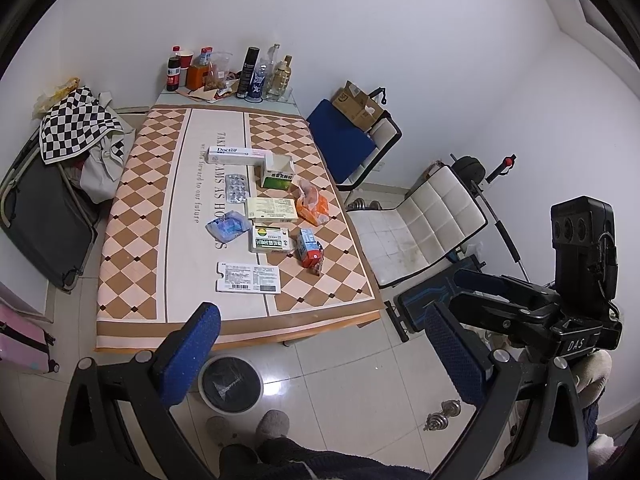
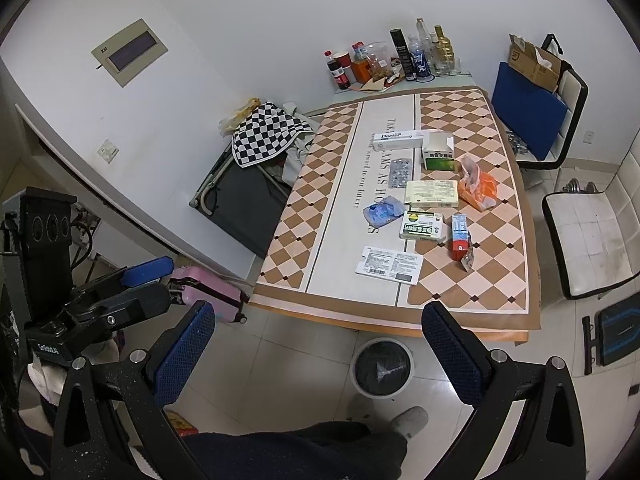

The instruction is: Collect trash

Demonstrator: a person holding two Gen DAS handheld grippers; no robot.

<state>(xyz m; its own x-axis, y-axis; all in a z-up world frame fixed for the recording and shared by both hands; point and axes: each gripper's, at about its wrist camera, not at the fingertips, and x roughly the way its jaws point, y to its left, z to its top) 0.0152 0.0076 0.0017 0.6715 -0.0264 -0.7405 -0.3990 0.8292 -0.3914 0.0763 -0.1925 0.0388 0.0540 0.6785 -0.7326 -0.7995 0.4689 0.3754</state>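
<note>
White walls (image 1: 400, 20), tiled floor (image 1: 340, 368)

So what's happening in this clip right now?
A person stands at a table strewn with medicine packaging, holding tongs in each hand. The left tongs and right tongs are both open and empty, held short of the table's near edge. Nothing has been picked up: the flat white carton, the blister pack, the blue wrapper and the orange tissue pack all lie on the tablecloth. A bin with a black liner waits on the floor just below.
</note>
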